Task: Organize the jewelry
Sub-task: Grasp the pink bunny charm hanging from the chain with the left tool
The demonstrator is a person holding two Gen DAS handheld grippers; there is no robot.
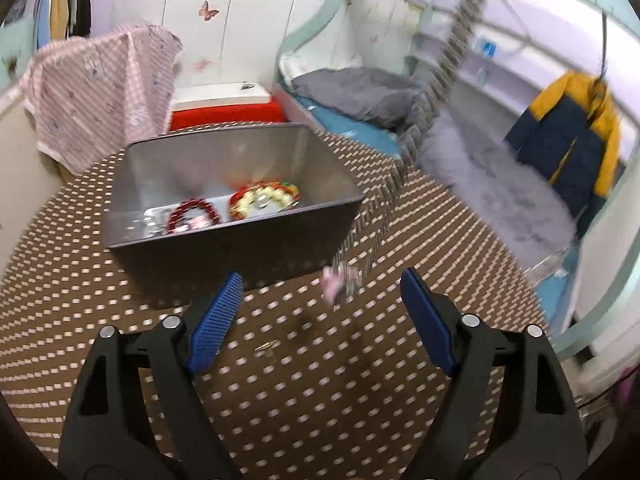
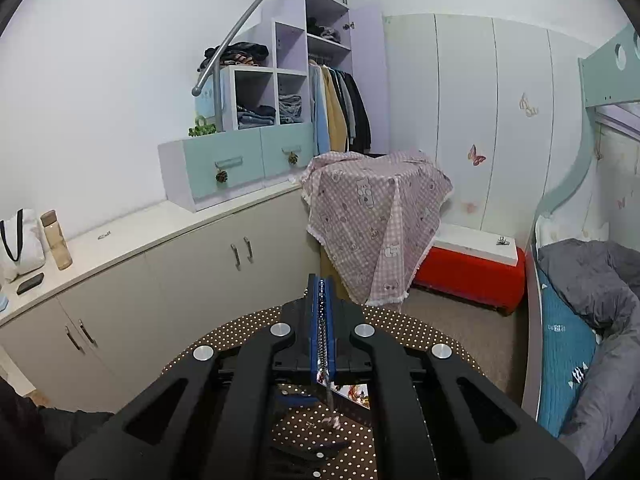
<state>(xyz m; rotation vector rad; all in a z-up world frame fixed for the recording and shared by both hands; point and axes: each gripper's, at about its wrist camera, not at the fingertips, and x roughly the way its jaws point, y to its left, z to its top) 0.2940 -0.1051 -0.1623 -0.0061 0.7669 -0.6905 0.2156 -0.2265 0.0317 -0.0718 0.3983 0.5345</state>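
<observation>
A long beaded chain (image 1: 448,64) hangs slanting from the top right down to the dotted table (image 1: 120,280). Its blurred pink and silver end piece (image 1: 340,282) dangles just above the cloth, right of the grey box (image 1: 224,248). Inside the box lie a dark red bead bracelet (image 1: 194,212) and a red, gold and pearl one (image 1: 264,200). My left gripper (image 1: 322,280) is open, its blue pads (image 1: 218,320) apart on either side of the end piece without touching it. In the right wrist view my right gripper (image 2: 322,292) is shut on the chain (image 2: 322,332), high above the table.
A small gold piece (image 1: 266,346) lies on the cloth between the left fingers. Beyond the table stand a red chest with a white lid (image 1: 228,112), a pink checked cloth (image 1: 100,88) over furniture, a bed with a grey blanket (image 1: 360,92) and a hanging yellow-navy jacket (image 1: 568,136).
</observation>
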